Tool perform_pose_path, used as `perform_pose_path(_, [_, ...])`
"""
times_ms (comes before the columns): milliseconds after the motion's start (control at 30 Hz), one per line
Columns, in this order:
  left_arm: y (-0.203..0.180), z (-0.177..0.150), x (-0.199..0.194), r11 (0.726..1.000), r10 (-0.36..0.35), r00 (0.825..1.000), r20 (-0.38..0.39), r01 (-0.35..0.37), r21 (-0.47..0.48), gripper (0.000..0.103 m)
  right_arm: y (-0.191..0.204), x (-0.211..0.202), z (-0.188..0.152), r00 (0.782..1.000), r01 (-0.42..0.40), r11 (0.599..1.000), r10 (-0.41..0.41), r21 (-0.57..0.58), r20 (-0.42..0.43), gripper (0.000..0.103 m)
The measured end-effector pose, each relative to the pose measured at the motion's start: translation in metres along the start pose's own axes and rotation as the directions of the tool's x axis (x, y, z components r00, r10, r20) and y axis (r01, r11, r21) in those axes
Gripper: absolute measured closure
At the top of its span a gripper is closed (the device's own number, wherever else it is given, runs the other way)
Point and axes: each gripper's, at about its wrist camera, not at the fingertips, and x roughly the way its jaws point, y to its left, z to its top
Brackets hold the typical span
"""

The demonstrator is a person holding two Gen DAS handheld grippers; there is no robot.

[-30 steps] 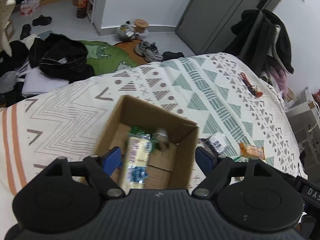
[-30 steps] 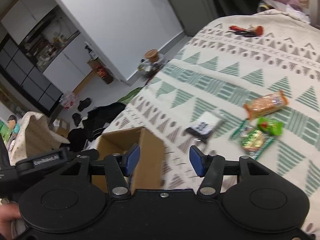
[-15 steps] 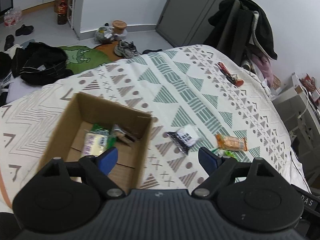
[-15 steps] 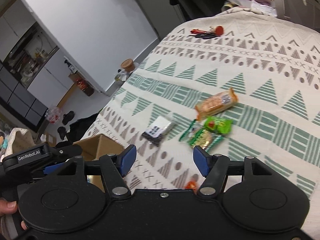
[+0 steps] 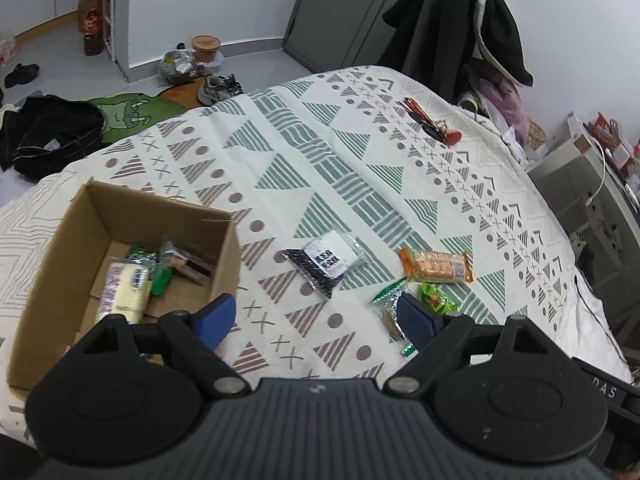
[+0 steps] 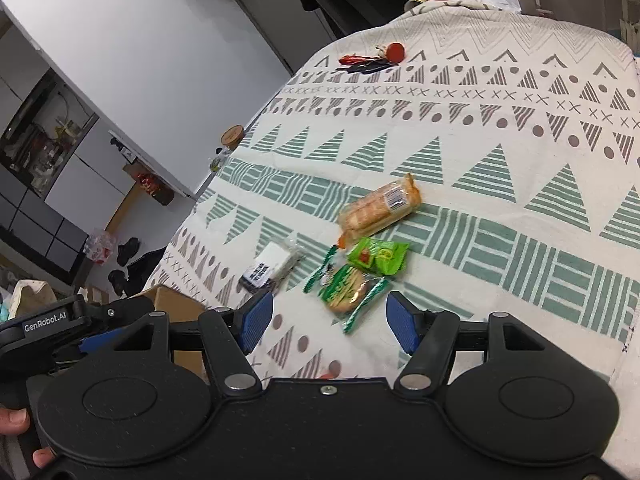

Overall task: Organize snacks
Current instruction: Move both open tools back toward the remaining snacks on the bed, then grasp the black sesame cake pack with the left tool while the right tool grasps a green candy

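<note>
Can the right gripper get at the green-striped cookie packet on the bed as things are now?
Probably yes. The right gripper is open and empty, and the green-striped cookie packet lies just ahead of its fingertips on the bedspread. Only the bright green packet touches it, on the far side.

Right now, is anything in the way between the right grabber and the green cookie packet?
Nothing visible. The right gripper has open, empty jaws, and the green cookie packet lies on the blanket just ahead of them. The green candy sits behind it.
</note>
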Motion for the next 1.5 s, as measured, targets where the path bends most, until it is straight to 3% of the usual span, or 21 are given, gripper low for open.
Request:
perform_pose_path(533, [-0.033, 0.009, 0.061, 0.994, 0.051, 0.998, -0.043, -0.046, 0.102, 0.016, -0.028, 0.059, 0.021, 0.999, -0.047, 0.998, 0.046, -0.029, -0.016, 0.040])
perform_pose_path(1000, [-0.037, 0.031, 0.137, 0.981, 0.107, 0.992, -0.070, -0.093, 0.169, 0.017, -0.040, 0.118, 0.043, 0.995, -0.099, 0.993, 0.097, -0.060, -0.037, 0.043])
perform_pose_path(1500, [-0.041, 0.028, 0.194, 0.966, 0.088, 0.992, -0.090, -0.064, 0.249, 0.017, -0.044, 0.124, 0.034, 0.986, -0.092, 0.989, 0.075, -0.114, -0.150, 0.043])
